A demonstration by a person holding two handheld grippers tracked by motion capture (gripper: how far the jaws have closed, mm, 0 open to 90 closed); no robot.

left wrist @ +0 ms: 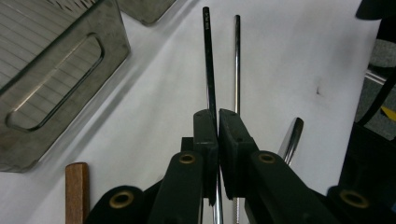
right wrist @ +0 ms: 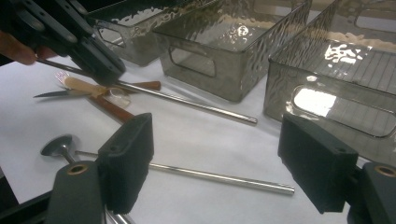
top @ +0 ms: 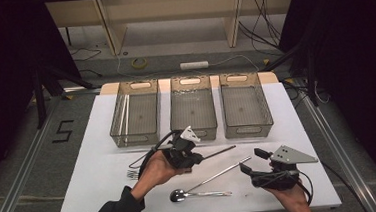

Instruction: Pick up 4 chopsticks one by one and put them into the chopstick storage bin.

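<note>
Your worktop (top: pixel 94 157) carries a white sheet, and along its far side stand three clear smoky bins in a row. The left bin (top: pixel 135 114) holds a few thin pale sticks lying along its left wall. The middle bin (top: pixel 192 108) and the right bin (top: pixel 245 107) show nothing but their ribbed floors.

Your left gripper (top: pixel 195 158) sits in front of the middle bin, just short of its near wall. Its fingers (left wrist: pixel 205 135) are pressed together on a dark metal rod (top: pixel 220 152), pinching it near one end; the rest of the rod sticks out to the right, held above the sheet. In the left gripper view the rod (left wrist: pixel 208 60) runs straight out from between the pads.

Your right gripper (top: pixel 254 162) hovers over the near right part of the sheet. Its fingers (right wrist: pixel 128 158) stand wide apart and hold nothing.

Between the two grippers a second, silvery rod (top: pixel 225 172) lies slanted on the sheet. Just nearer to you lies a spoon (top: pixel 197 194), its bowl to the left. A fork (top: pixel 133 174) lies at your left wrist, partly hidden. The right gripper view also shows a wooden-handled utensil (right wrist: pixel 109 107) lying under your left gripper.
</note>
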